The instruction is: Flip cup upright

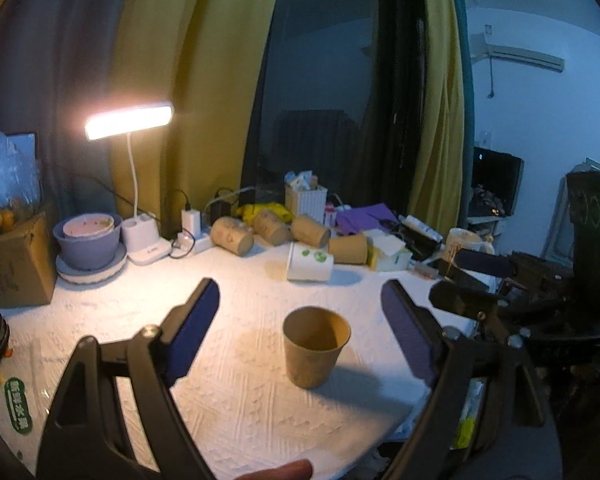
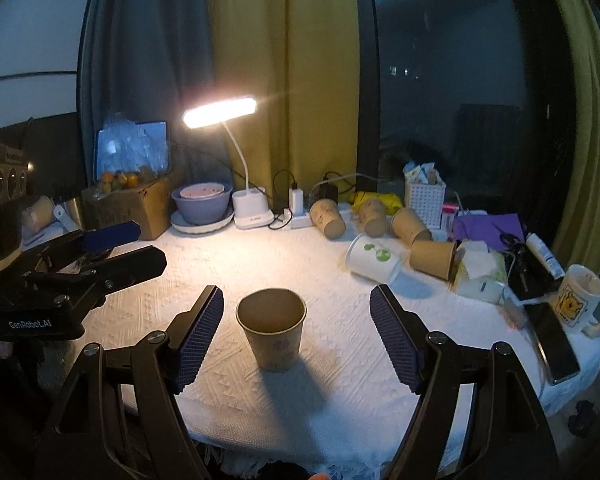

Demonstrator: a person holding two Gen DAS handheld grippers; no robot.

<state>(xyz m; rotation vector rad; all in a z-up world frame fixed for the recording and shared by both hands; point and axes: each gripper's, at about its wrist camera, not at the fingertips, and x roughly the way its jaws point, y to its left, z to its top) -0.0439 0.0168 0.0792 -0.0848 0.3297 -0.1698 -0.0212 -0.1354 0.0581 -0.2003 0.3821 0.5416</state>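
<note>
Cup [image 2: 271, 335] upright, apparently empty, on tablecloth [image 2: 228, 272]

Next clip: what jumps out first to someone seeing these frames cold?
The lit desk lamp glaring at the table's back edge, and the brown paper cup standing upright, alone on the white cloth between the open right gripper. Behind it, several cups lie tipped over amid the clutter.

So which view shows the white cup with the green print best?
The right wrist view: the white cup with green print lies on its side there, its green marks and rim facing the camera in lamp light. The left wrist view also shows it on its side, but farther back, smaller and dimmer.
</note>
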